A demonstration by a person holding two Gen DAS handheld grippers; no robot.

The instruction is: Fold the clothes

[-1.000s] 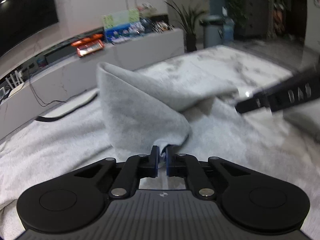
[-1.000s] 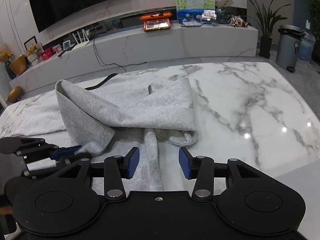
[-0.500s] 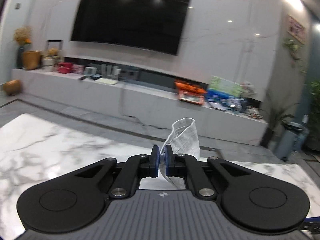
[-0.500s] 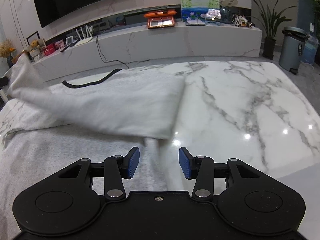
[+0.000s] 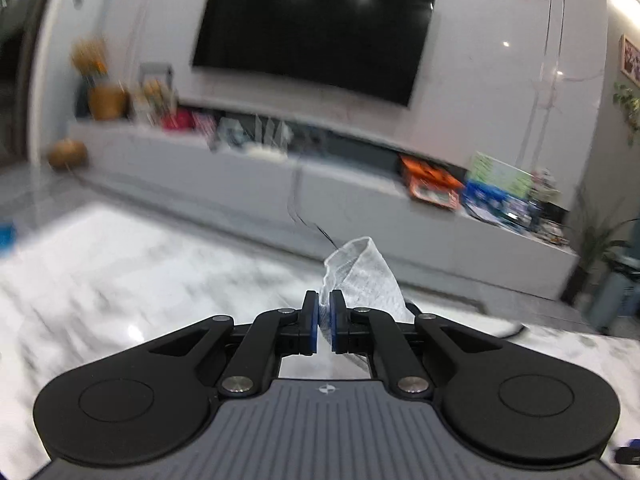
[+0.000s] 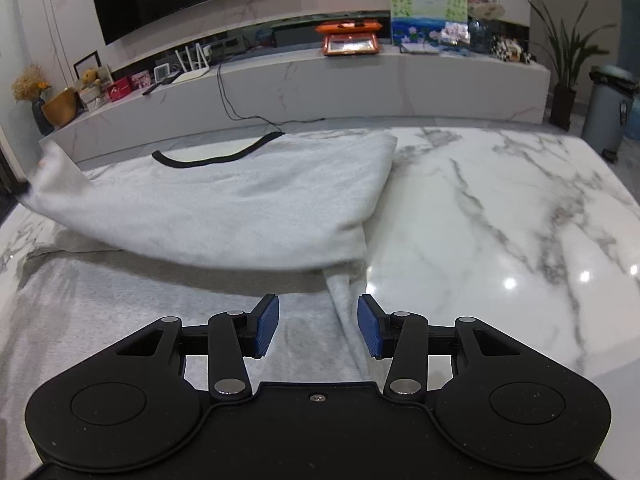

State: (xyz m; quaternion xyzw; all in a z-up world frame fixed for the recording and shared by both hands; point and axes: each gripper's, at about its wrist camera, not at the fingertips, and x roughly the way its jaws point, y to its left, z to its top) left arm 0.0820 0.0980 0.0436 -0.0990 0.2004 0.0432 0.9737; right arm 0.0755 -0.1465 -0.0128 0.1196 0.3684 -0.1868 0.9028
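- Pinching a bunched corner of the grey garment, the left gripper has its blue pads closed tight on the cloth, which sticks up past the fingertips against a blurred background.
- Behind it in the left wrist view, a dark television hangs on the pale wall above a long low cabinet.
- In the right wrist view, the garment lies spread over the left half of the marble table, its far-left corner lifted off the surface.
- A black-trimmed neckline shows on its far side.
- A narrow fold of the cloth runs down between the open jaws of the right gripper, whose pads stand apart and press on nothing.
- To the right, the bare marble reflects ceiling lights.
- At the far right, a grey bin stands beside a potted plant.
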